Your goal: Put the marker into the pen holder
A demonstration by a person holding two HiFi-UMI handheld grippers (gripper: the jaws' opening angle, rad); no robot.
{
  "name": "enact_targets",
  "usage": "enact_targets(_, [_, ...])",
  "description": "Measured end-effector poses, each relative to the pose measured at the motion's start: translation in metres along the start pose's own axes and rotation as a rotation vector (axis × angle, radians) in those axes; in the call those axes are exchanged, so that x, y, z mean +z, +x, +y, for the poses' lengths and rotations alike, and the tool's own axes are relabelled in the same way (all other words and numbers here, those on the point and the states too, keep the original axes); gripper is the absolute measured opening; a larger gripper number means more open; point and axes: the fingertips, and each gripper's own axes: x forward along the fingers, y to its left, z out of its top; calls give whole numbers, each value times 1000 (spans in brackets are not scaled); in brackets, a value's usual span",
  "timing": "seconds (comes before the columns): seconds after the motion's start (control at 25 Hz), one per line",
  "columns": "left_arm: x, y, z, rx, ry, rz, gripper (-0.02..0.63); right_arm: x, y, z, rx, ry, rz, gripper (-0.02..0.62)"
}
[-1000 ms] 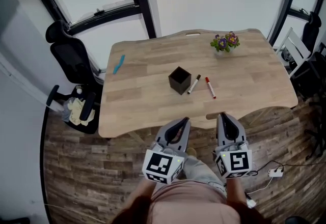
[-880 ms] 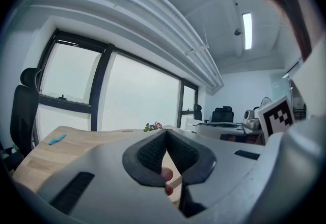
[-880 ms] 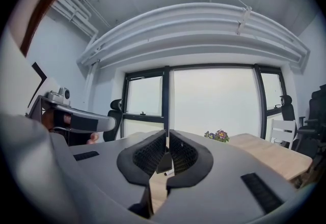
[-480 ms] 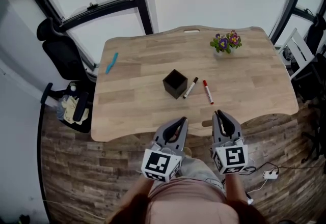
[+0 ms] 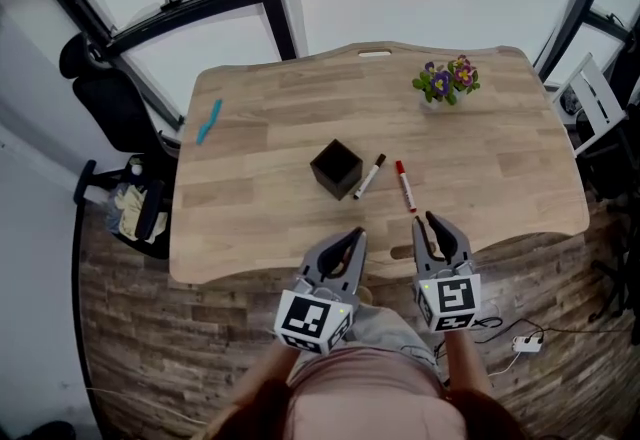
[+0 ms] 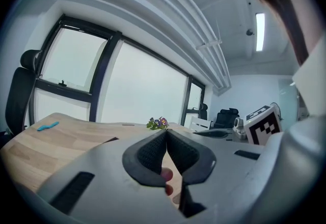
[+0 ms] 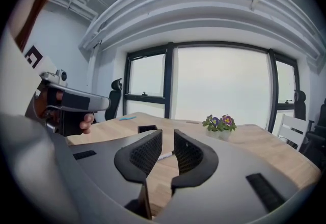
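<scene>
Wooden table [image 5: 250,218] under tall windows, office chair [image 5: 105,98] off its 9 o'clock edge.

- Pen holder [image 5: 336,168], a black open-topped cube, stands upright at mid-table.
- Two markers lie flat at the holder's 3 o'clock. The black-capped marker [image 5: 368,176] is just beside the holder but apart from it. The red marker [image 5: 404,186] is further out at 3 o'clock. Neither is touched yet, and I cannot tell which one the task means.
- Flower pot [image 5: 445,83] sits at 1 o'clock from the holder. A blue strip [image 5: 208,120] lies at 10 o'clock near the far left edge.

Changes over the last second:
- The table sits nearer in the head view, and both tongs have come forward to its 6 o'clock edge.
- Right gripper [image 5: 430,226] was pinched together and its jaws have just been opening. They now stand at a narrow gap with nothing between them. In the right gripper view the gap [image 7: 168,141] frames a white marker barrel [image 7: 164,156] lying well ahead on the wood.
- Left gripper [image 5: 350,240] keeps its jaws pressed tip to tip [image 6: 166,135], empty.

Reading: this looks like the reach phase, with the right tongs being readied for the pick. Judging by the line-up, the black-capped marker is the likelier target. The gap probably needs to widen, and the tongs still have to drop towards 12 o'clock over the barrel. Nothing of the task itself is done so far.
</scene>
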Motion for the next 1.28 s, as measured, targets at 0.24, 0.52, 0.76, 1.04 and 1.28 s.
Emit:
enact_targets(0.24, [-8,24,6,-6,-16,12,2,-22,24,-9,34,-30,59,54])
enact_targets(0.52, [-15,46,11,-13,-30,23,2,-52,47,-18,61,-58,130,57])
enact_targets(0.76, [-21,59,15,-8,-38,32,2,-74,64,-23,80,-76,179,61])
enact_targets(1.04, [-32,70,23,7,-54,49,2,-101,81,-28,93,-75,234,63])
enact_targets(1.28, [-40,73,26,17,-71,67,2,-132,90,-34,88,-67,306,67])
